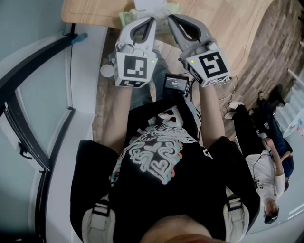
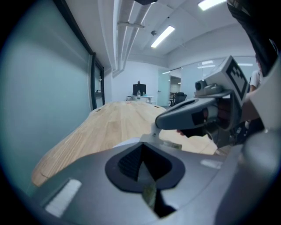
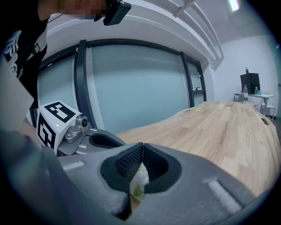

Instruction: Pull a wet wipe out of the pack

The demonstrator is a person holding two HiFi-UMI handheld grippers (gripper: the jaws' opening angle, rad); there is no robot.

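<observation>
Two grippers are meeting on the wet wipe pack (image 1: 126, 18) at the near edge of the table (image 1: 90, 13), probably so that one is anchoring it while the other is pulling.
The left gripper (image 1: 152, 20) is clamping the pack's thin greenish film. The right gripper (image 1: 170, 19), just beside it, is clenching a white-green fold of the pack; whether that is wipe or flap is unclear.

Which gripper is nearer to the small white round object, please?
Left. The left gripper is just beside the white round object; the right gripper lies beyond the left one.
</observation>
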